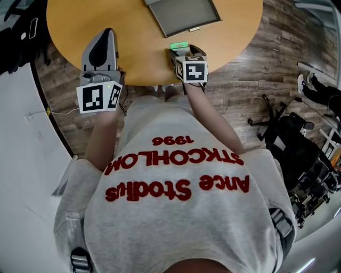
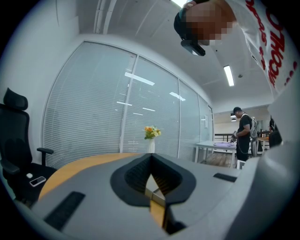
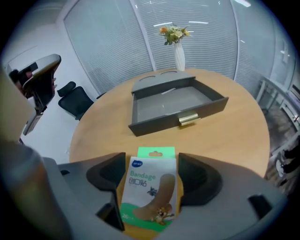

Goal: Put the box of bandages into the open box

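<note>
Round wooden worktop [image 3: 225, 140] is carrying the grey open box [image 3: 154, 116] ahead of the right claw [image 3: 152, 164], which is clamping the box of bandages [image 3: 150, 192]; the left claw [image 2: 150, 159] is resting closed and empty.

In your head view the open box [image 1: 181, 15] is cut off by the top edge, your right gripper [image 1: 186, 53] hides the bandage box [image 1: 179, 45] except its green tab, and its small print is too blurred to read.
</note>
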